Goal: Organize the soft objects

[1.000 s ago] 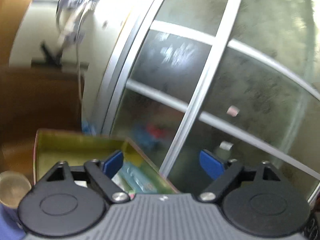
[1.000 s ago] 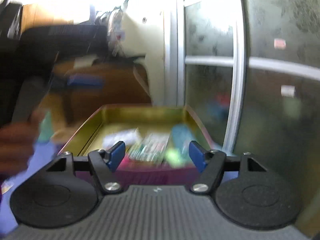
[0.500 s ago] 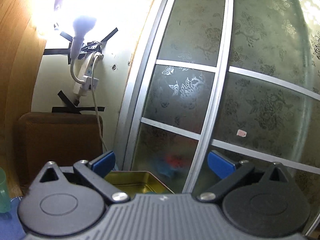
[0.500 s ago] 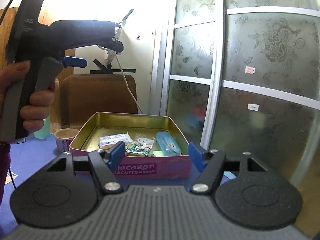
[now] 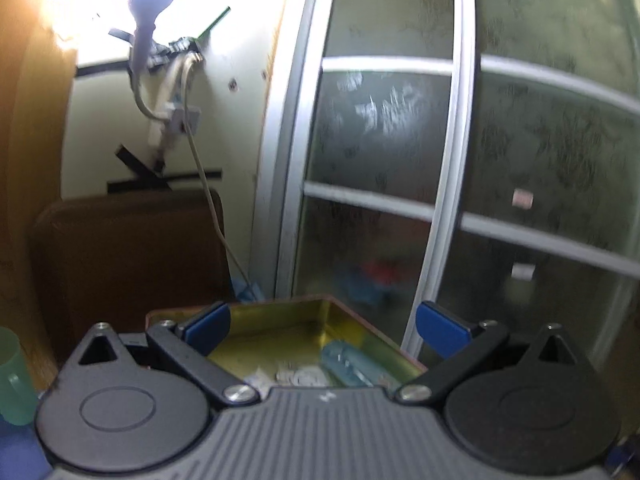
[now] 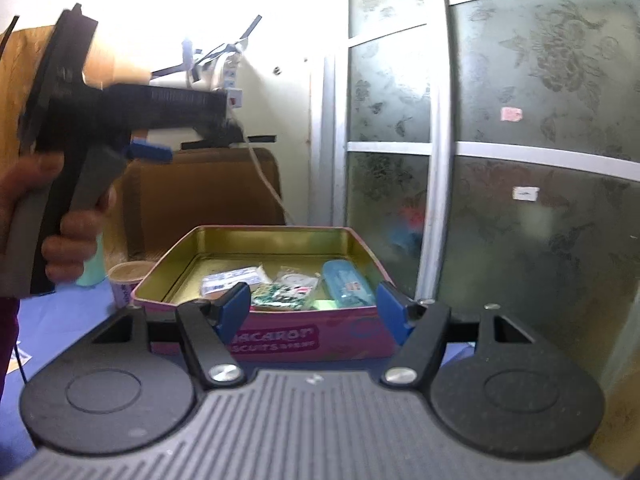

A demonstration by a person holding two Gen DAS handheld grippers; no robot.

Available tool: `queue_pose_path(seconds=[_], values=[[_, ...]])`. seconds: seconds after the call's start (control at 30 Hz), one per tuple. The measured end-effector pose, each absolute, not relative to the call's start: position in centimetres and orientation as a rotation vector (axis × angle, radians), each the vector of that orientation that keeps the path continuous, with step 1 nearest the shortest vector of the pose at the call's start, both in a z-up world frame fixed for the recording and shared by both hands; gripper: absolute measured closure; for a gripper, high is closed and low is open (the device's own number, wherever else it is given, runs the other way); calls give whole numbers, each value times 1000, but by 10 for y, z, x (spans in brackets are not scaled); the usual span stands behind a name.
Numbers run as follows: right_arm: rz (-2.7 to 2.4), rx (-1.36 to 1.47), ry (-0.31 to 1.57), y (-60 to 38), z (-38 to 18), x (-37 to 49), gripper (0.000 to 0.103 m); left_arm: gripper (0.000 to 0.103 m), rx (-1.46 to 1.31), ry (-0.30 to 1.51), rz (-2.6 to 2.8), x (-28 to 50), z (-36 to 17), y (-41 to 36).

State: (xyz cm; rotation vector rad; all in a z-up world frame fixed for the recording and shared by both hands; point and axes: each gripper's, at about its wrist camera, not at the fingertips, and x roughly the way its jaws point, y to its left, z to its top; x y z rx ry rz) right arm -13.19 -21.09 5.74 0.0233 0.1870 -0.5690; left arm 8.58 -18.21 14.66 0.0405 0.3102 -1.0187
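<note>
1. The right gripper [image 6: 314, 306] fills the bottom of its own view, its blue-tipped jaws spread wide with nothing between them.
2. Just beyond those jaws, at lower centre, sits a pink biscuit tin [image 6: 360, 334] with a gold inside, lid off, on a blue table cover [image 6: 60, 312].
3. Inside the tin lie several small packets: a white and blue packet [image 6: 230, 278] at the left, a clear round-patterned packet [image 6: 294, 280] in the middle, a green and red printed packet [image 6: 280, 296] in front of it, and a light blue pouch [image 6: 346, 282] at the right.
4. At the left of that frame the person's hand [image 6: 60, 220] grips the handle of the left gripper [image 6: 150, 154], held up above the table and somewhat blurred; from here its blue finger tip points right.
5. A paper cup [image 6: 126, 280] stands just left of the tin, low in the frame.
6. In the left wrist view the left gripper [image 5: 322, 326] also has its jaws wide apart and empty.
7. Between them, at lower centre, shows the far corner of the tin [image 5: 352, 318] with the blue pouch [image 5: 348, 364] and pale packets, blurred.
8. A frosted glass sliding door [image 5: 520, 160] takes the right half; a green cup [image 5: 14, 376] sits at the lower left edge.
</note>
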Motion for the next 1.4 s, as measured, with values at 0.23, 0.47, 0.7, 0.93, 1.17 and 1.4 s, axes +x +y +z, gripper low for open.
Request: queue_pose_path(seconds=[0.23, 0.47, 0.7, 0.93, 1.17, 1.4], values=[[-598, 46, 164, -220, 57, -143, 32, 0, 98, 288, -1039, 75, 141, -190], [-591, 48, 172, -218, 52, -144, 32, 0, 88, 263, -1046, 69, 146, -186], [-566, 23, 157, -213, 50, -147, 32, 0, 117, 258, -1034, 64, 144, -193], [-523, 55, 149, -220, 44, -160, 32, 0, 189, 267, -1052, 47, 133, -210], [-446, 104, 156, -230, 38, -162, 32, 0, 88, 340, -1106, 37, 145, -171], [-70, 98, 297, -202, 29, -105, 31, 1, 3, 390, -771, 54, 174, -6]])
